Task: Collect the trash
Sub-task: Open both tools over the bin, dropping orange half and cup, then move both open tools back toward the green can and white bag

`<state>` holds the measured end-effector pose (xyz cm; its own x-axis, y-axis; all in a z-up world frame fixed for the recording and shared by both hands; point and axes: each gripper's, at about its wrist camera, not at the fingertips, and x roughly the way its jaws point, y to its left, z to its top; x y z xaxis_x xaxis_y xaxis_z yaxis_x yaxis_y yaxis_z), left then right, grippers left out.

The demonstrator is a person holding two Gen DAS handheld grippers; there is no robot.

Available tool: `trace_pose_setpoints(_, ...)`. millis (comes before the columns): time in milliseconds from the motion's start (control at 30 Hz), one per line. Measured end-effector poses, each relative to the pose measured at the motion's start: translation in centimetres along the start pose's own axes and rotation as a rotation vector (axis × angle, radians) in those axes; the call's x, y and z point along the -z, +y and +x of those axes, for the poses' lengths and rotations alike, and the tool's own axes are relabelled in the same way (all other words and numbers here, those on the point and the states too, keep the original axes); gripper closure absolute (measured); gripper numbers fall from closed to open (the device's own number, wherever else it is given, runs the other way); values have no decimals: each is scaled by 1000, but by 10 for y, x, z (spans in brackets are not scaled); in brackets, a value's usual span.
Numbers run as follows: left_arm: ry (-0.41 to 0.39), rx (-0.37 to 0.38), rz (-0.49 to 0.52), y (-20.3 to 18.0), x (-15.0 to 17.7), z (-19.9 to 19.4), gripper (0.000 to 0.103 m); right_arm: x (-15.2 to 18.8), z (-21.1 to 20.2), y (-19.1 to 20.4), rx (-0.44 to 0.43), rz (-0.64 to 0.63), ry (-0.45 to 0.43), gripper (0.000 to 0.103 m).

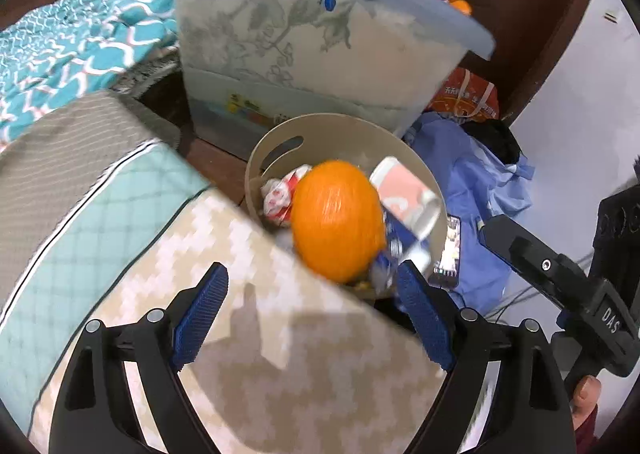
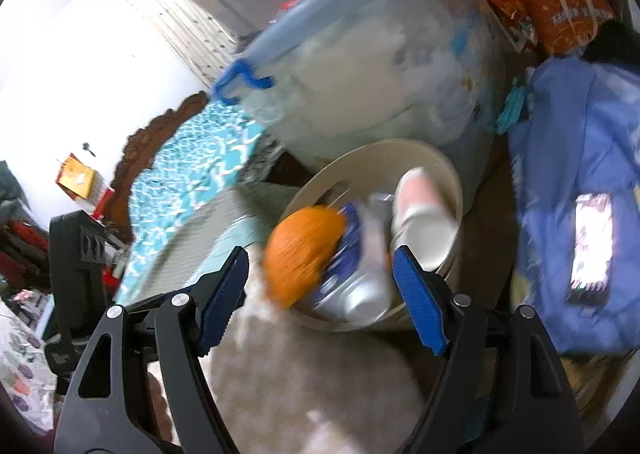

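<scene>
The orange [image 1: 336, 219] sits in the beige bin [image 1: 320, 129] just ahead of both spread, empty grippers, left gripper [image 1: 312, 318] and right gripper [image 2: 320, 294].

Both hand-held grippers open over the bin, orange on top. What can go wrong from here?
1. The orange sits high on the pile in the beige bin, near the rim at the bed's edge; it may roll out.
2. The bin looks nearly full, with a cup and blue wrapper crowding it, so further trash may spill.
3. A phone lies on the blue cloth beside the bin; a careless grab could take it as trash.
</scene>
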<state>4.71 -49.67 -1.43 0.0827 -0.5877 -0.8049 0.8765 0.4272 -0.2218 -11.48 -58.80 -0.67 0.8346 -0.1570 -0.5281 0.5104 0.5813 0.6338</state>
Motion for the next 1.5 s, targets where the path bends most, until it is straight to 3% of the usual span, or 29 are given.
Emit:
trace_pose_setpoints(200, 9, -56, 7, 21, 60, -33, 21, 57, -10, 28, -50, 43, 37, 26)
trace_pose_setpoints(367, 2, -146, 17, 42, 116, -66, 21, 102, -5, 52, -73, 55, 128, 26)
trace_pose_setpoints(800, -27, -329, -57, 104, 217, -144, 21, 176, 15, 128, -94, -71, 286, 23)
trace_pose_setpoints(1367, -55, -586, -348, 212, 295, -231, 21, 244, 51, 231, -148, -326, 437, 18)
trace_pose_setpoints(1500, -56, -617, -437, 238, 309, -249, 20, 259, 63, 256, -177, -384, 485, 18)
